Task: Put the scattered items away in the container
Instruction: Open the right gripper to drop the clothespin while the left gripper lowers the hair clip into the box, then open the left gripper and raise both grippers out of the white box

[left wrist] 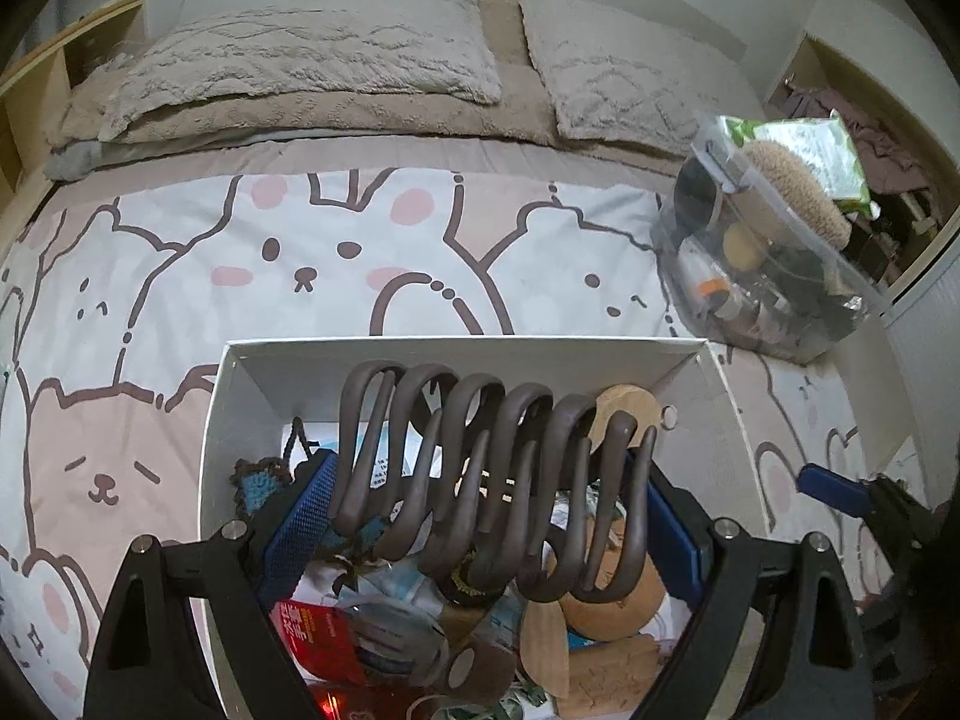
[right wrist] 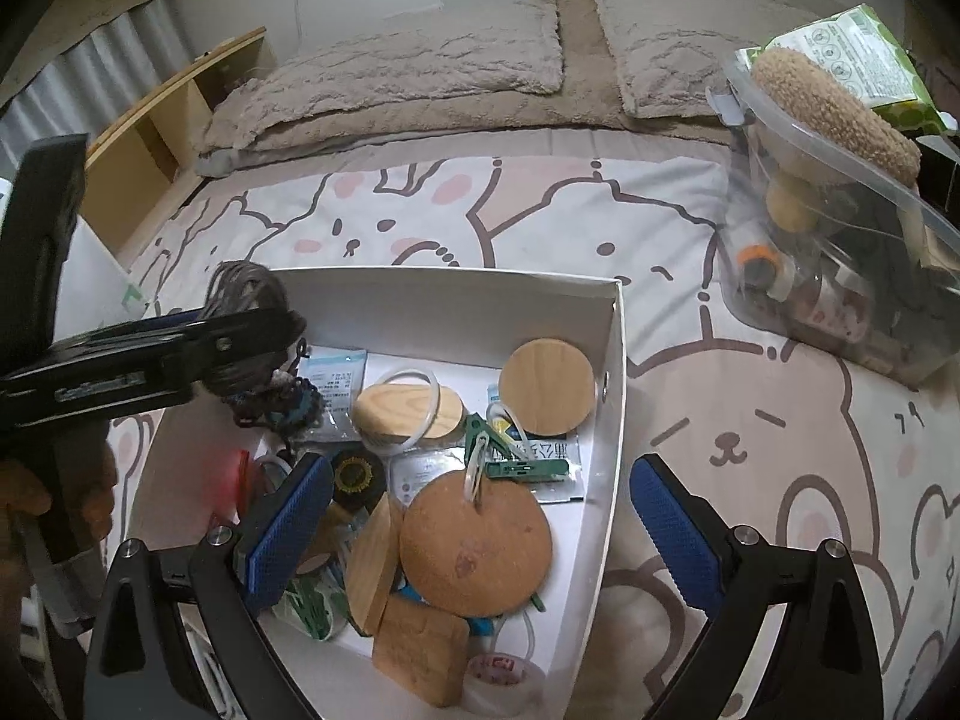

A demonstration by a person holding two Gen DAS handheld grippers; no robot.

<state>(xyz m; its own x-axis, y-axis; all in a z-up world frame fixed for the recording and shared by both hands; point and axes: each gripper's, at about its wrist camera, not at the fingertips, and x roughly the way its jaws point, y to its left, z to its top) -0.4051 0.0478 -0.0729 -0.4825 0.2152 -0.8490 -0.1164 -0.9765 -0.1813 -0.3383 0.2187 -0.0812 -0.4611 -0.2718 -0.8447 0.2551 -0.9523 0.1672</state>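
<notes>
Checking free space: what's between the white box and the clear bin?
Nothing. Right wrist view shows only bare bear-print bedsheet between the white box and the clear bin.

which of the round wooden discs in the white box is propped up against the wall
The pale plain wooden disc at the box's far right wall leans on it. The ringed disc and the darker cork disc lie flat.
</notes>
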